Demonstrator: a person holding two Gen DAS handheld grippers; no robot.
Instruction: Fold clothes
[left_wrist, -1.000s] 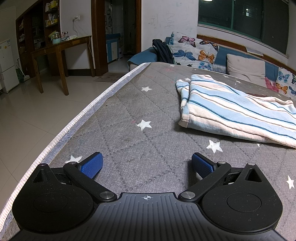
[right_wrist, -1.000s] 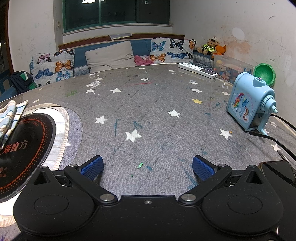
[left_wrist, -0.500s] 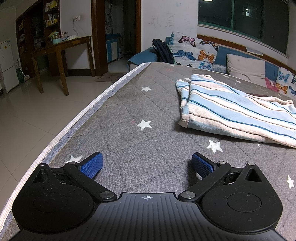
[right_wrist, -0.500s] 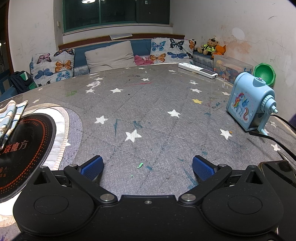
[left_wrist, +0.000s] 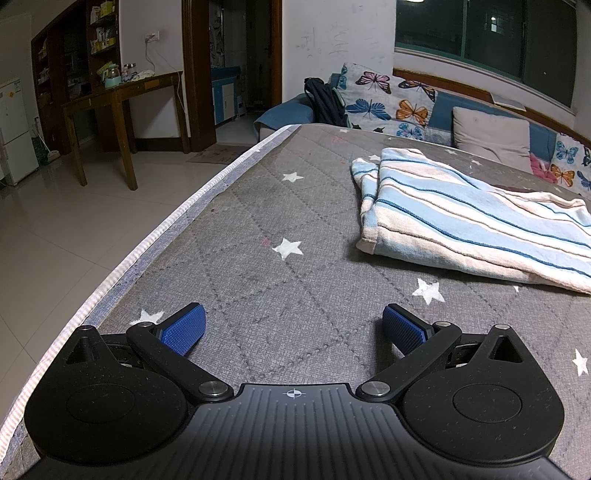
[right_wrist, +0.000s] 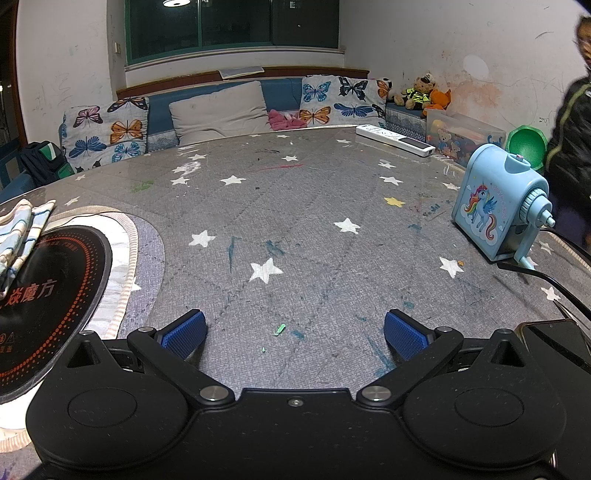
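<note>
A blue-and-white striped cloth (left_wrist: 465, 218) lies folded on the grey star-patterned table (left_wrist: 280, 206), ahead and to the right in the left wrist view. Its edge also shows at the far left of the right wrist view (right_wrist: 20, 232). My left gripper (left_wrist: 293, 326) is open and empty, low over the table, well short of the cloth. My right gripper (right_wrist: 295, 330) is open and empty, low over bare table surface (right_wrist: 303, 221), with the cloth far off to its left.
A black round induction plate (right_wrist: 48, 291) on a mat sits left of the right gripper. A blue unicorn pencil sharpener (right_wrist: 498, 206), a cable and a phone (right_wrist: 554, 339) are at right. A remote (right_wrist: 395, 139) lies at the back. A person (right_wrist: 569, 140) stands at the right edge. The table's left edge (left_wrist: 155, 240) drops to the floor.
Both grippers and the cloth stay where they were. A person has come into view at the right edge of the right wrist view.
</note>
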